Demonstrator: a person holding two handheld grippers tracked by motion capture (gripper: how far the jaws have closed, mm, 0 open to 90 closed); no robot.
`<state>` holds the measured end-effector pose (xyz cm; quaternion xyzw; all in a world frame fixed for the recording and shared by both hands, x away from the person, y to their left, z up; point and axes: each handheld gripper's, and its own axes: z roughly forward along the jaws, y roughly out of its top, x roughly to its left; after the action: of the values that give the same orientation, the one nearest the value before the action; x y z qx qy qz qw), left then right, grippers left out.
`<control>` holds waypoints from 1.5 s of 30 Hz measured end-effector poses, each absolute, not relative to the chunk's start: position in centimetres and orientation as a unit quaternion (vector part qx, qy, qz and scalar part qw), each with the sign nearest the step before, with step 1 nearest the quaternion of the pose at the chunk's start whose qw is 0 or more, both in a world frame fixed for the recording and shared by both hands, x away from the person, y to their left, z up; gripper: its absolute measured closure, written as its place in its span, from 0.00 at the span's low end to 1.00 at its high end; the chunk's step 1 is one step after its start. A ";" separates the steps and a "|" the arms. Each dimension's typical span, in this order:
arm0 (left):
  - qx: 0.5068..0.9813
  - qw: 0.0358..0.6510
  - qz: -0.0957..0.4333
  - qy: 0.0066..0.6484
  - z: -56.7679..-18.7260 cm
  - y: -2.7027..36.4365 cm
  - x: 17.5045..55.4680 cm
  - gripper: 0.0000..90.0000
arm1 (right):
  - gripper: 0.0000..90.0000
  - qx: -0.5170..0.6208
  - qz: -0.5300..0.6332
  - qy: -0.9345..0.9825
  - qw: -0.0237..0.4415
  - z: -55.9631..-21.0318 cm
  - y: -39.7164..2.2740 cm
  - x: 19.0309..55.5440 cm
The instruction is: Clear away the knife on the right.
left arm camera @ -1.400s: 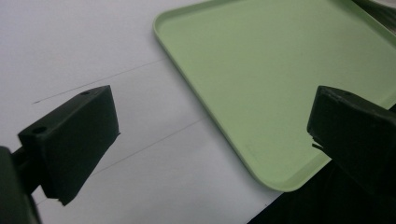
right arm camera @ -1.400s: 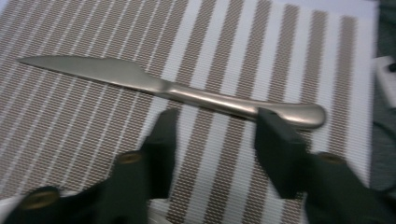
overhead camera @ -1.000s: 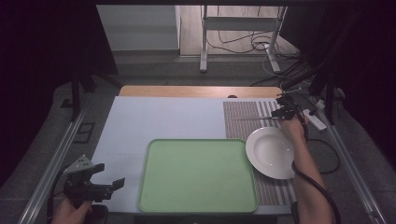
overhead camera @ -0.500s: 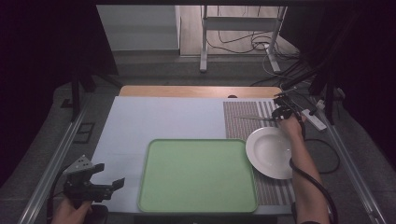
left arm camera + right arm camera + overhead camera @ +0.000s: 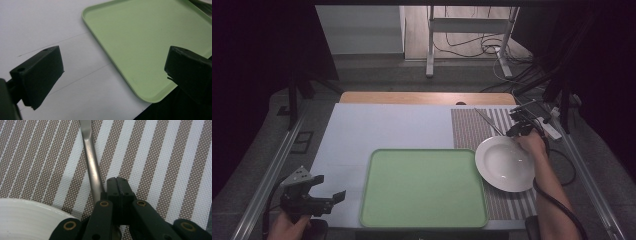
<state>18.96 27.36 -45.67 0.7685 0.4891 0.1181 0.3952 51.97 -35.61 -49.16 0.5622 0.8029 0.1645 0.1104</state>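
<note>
text: none legible | labels: none | numbers: none

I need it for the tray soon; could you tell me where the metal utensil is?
The metal utensil lies on the striped placemat at the table's far right, just beyond the white plate.

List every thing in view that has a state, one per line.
Left tool: open, nothing between its jaws.
Right tool: shut, beside a metal utensil handle on the striped mat.
Green tray: bare.
White plate: empty, on the mat.
</note>
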 end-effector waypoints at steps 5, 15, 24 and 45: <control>0.769 0.395 0.118 0.489 -45.7 27.4 19.0 0.02 | 0.83 0.574 0.191 0.786 0.124 -48.8 -35.7 52.2; 0.769 0.395 0.117 0.489 -45.7 27.4 19.0 0.02 | 0.02 0.563 0.215 0.787 0.127 -48.4 -34.8 53.1; 0.769 0.395 0.116 0.489 -45.7 27.4 19.0 0.02 | 0.00 0.555 0.182 0.801 0.127 -49.4 -33.1 54.1; 0.769 0.394 0.117 0.489 -45.7 27.4 19.0 0.02 | 0.90 0.489 0.178 0.847 0.109 -49.4 -33.2 54.3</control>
<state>18.98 27.38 -45.69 0.7692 0.4892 0.1166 0.3942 54.26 -33.20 -49.39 0.4887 0.8472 0.1781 0.1086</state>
